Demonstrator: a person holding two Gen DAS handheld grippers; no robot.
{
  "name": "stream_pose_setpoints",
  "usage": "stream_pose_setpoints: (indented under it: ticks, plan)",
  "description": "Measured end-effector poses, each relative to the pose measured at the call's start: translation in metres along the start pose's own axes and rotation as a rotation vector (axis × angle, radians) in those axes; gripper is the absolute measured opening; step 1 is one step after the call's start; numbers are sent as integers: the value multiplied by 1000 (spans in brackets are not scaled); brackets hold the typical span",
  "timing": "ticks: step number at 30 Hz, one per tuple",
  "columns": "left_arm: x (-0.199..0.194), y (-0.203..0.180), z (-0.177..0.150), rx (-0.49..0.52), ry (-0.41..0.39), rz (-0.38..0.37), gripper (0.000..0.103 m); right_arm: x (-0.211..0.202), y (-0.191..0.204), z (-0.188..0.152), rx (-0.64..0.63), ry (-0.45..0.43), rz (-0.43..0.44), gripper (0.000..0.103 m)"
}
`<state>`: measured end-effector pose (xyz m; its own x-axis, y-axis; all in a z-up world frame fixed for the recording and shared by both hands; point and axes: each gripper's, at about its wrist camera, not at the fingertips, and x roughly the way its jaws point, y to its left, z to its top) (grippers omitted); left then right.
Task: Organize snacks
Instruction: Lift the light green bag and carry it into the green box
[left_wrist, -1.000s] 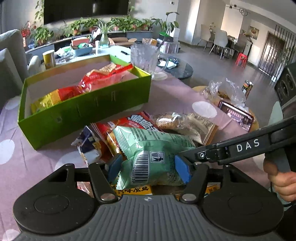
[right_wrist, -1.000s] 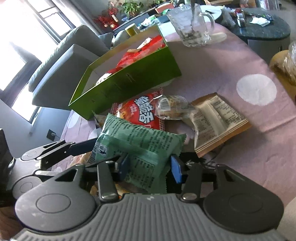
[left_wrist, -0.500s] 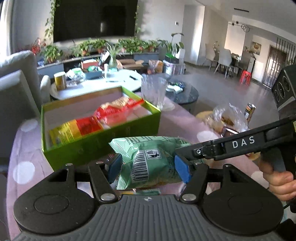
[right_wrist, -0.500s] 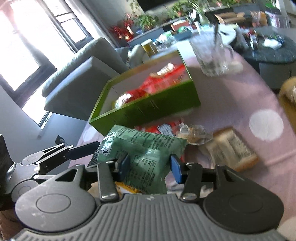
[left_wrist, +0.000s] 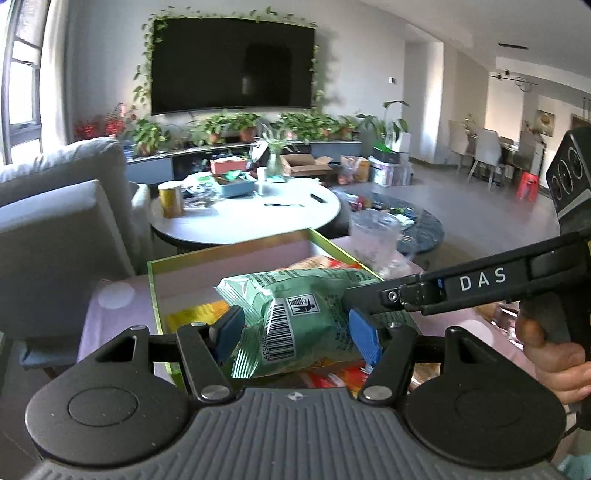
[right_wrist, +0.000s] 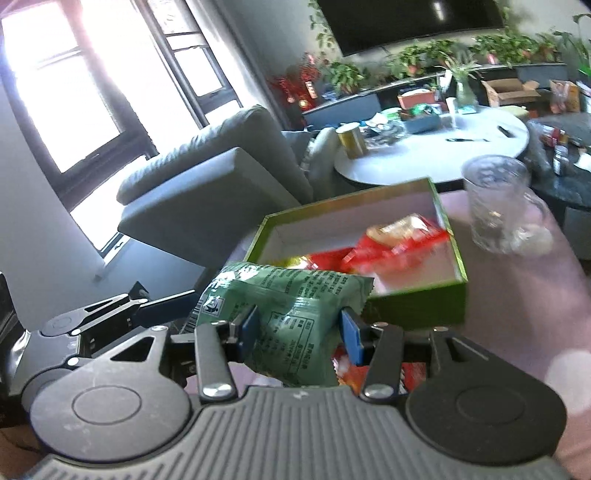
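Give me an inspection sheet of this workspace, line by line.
Surface: pinkish tablecloth with pale dots.
Job's things: green snack bag held in the air by both grippers; green box beyond it with red and yellow packets inside.
Clutter: glass mug beside the box.
Grippers: left gripper and right gripper both shut on the bag.
Cables: nothing seen.
Surroundings: grey sofa, round white table, wall television, potted plants.

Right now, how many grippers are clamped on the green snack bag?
2: the left gripper pinches the green snack bag at its barcode end, the right gripper at the other.
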<state>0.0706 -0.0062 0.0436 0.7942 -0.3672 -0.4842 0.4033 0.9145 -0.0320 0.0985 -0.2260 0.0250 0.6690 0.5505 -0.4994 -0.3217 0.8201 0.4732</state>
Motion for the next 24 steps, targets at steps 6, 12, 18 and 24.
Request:
stream_pose_setpoints:
  ticks: [6, 12, 18, 24]
  plan:
    - [14, 22, 7, -18, 3, 33, 59, 25, 8, 16, -36, 6, 17, 56]
    - [38, 43, 8, -55, 23, 44, 59, 48, 7, 28, -50, 21, 22, 56]
    - [65, 62, 3, -89, 63, 48, 59, 76, 2, 32, -64, 48, 11, 56]
    - [85, 70, -9, -105, 115, 43, 60, 97, -5, 28, -65, 85, 2, 56]
